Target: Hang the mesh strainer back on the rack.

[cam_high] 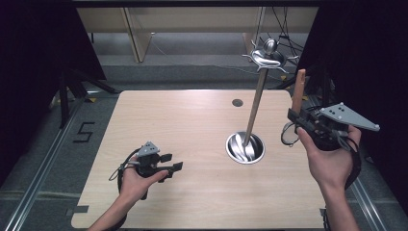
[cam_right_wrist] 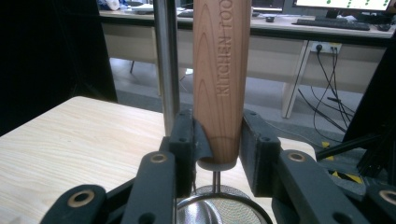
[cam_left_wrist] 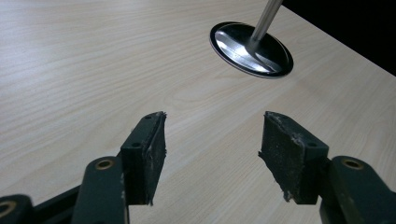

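A metal utensil stand has a round shiny base (cam_high: 245, 147) on the wooden table (cam_high: 187, 120), a tall pole (cam_high: 255, 108) and a crown of hooks (cam_high: 268, 57). At the table's right edge my right gripper (cam_high: 300, 115) is shut on the wooden handle (cam_high: 299, 89) of a kitchen tool held upright. The right gripper view shows the handle (cam_right_wrist: 222, 79), engraved with lettering, pinched between the jaws of the gripper (cam_right_wrist: 218, 144), a round metal head (cam_right_wrist: 219, 210) below and the pole (cam_right_wrist: 167, 65) behind. My left gripper (cam_high: 174, 162) rests low at front left, open and holding nothing (cam_left_wrist: 212, 154).
A small dark grommet hole (cam_high: 237, 102) sits near the table's far edge. The stand's base (cam_left_wrist: 251, 49) lies ahead and right of the left jaws. Black curtains flank the table, with desks and cables beyond its far side.
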`<action>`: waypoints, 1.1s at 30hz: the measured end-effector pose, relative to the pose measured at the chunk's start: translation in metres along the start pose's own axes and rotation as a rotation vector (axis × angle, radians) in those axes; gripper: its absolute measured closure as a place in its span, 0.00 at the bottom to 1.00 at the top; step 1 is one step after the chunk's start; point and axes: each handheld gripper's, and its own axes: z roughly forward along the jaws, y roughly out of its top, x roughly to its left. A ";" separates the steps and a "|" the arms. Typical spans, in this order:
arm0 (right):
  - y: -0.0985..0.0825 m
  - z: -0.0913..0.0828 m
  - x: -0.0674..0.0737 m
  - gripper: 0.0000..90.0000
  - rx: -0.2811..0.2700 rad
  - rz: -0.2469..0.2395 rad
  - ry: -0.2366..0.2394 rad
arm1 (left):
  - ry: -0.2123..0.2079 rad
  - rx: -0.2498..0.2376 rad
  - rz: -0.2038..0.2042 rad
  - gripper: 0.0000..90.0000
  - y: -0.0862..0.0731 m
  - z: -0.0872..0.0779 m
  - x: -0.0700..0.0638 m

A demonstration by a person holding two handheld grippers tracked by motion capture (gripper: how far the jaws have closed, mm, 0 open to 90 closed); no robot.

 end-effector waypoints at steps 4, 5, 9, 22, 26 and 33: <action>0.000 0.001 0.000 0.77 -0.003 -0.002 0.005 | 0.001 0.000 0.001 0.44 0.000 0.000 0.000; 0.001 0.001 -0.001 0.77 -0.009 -0.023 0.010 | 0.001 0.000 0.001 0.44 0.000 0.000 0.000; 0.002 0.001 0.001 0.77 -0.010 -0.003 0.017 | 0.007 -0.005 0.000 0.44 0.000 0.000 0.000; 0.005 0.001 0.005 0.77 -0.017 -0.009 0.030 | 0.008 -0.010 -0.002 0.44 0.000 -0.001 0.000; 0.006 0.000 0.007 0.77 -0.024 -0.005 0.029 | 0.005 -0.014 -0.005 0.44 0.000 -0.001 0.001; 0.007 0.001 0.008 0.77 -0.028 -0.016 0.040 | 0.005 -0.014 -0.004 0.44 0.000 -0.001 0.000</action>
